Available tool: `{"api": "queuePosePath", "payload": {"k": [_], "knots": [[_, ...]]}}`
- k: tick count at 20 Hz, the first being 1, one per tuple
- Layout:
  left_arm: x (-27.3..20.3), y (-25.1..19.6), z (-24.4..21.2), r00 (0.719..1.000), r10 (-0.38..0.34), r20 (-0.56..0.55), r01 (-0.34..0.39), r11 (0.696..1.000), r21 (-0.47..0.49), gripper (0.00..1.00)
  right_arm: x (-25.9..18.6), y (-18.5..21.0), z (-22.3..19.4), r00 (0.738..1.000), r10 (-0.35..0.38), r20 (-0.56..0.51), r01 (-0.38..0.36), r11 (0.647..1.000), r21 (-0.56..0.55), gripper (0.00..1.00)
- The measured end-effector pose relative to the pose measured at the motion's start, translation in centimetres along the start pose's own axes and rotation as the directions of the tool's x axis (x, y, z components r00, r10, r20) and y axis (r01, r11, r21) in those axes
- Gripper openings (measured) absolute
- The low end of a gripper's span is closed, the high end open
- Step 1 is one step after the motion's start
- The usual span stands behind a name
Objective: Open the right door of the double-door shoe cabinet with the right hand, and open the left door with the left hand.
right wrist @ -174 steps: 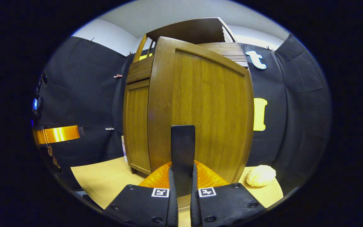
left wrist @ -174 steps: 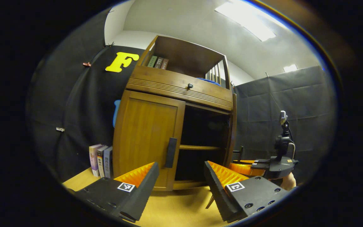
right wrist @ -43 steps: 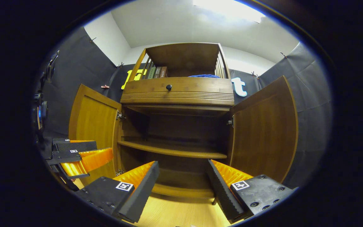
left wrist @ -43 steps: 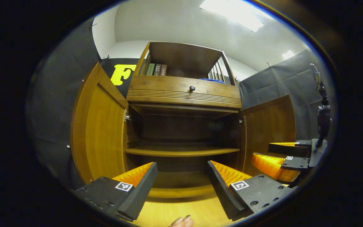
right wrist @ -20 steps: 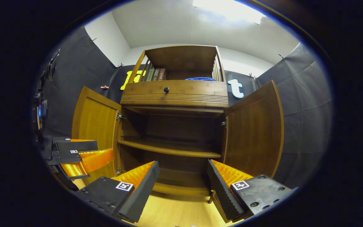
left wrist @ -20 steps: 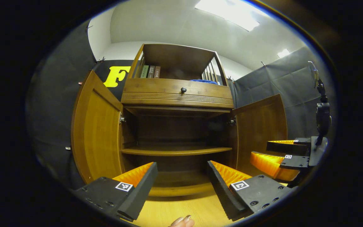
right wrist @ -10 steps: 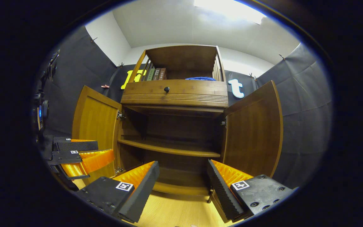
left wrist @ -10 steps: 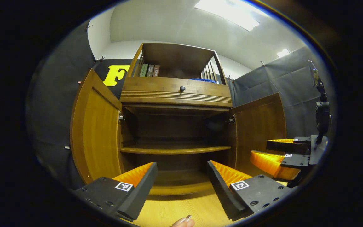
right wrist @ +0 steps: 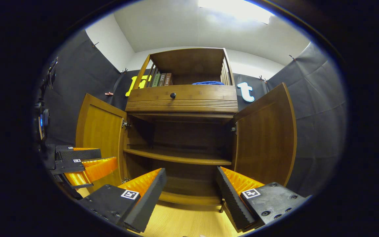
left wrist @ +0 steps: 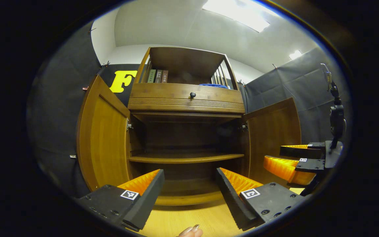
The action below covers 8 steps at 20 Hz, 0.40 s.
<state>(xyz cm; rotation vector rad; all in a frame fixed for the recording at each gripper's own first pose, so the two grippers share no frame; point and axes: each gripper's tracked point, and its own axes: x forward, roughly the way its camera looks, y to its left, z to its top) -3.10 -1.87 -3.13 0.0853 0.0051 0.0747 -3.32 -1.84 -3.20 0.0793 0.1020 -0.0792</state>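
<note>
The wooden shoe cabinet [left wrist: 186, 158] stands in front of me with both doors swung wide. Its left door [left wrist: 102, 144] hangs out to the left and its right door [left wrist: 271, 131] to the right; both also show in the right gripper view, left door [right wrist: 99, 138] and right door [right wrist: 265, 138]. Inside are a bare middle shelf [right wrist: 176, 156] and a bottom board. My left gripper [left wrist: 190, 171] is open and holds nothing, a little back from the cabinet. My right gripper [right wrist: 191, 169] is open too, clear of the doors. Each gripper appears off to the side in the other's view: right gripper [left wrist: 272, 156], left gripper [right wrist: 108, 156].
Above the doors is a shut drawer with a dark knob [left wrist: 192, 95]. The top shelf holds a few books [left wrist: 156, 75] and a blue cloth [left wrist: 214, 85]. A light wooden floor [left wrist: 189, 220] lies in front. A fingertip [left wrist: 189, 232] shows at the bottom edge.
Earlier the left door was shut and my right gripper was shut on the right door's handle. Now both doors are open and both grippers open. Over the last second the views barely shift.
</note>
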Motion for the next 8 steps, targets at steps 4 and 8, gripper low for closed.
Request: {"api": "queuePosePath", "payload": {"k": [4,8], "knots": [[0.19,0.12,-0.46,1.0,0.005,-0.013,-0.005,1.0,-0.011,0.97,0.18,0.17,-0.33,1.0,0.006,-0.005,-0.006,1.0,-0.005,0.97],[0.37,0.31,-0.5,1.0,0.009,-0.014,-0.009,1.0,-0.009,0.97,0.37,0.26,-0.52,1.0,0.013,-0.01,-0.014,1.0,-0.01,0.97]]}}
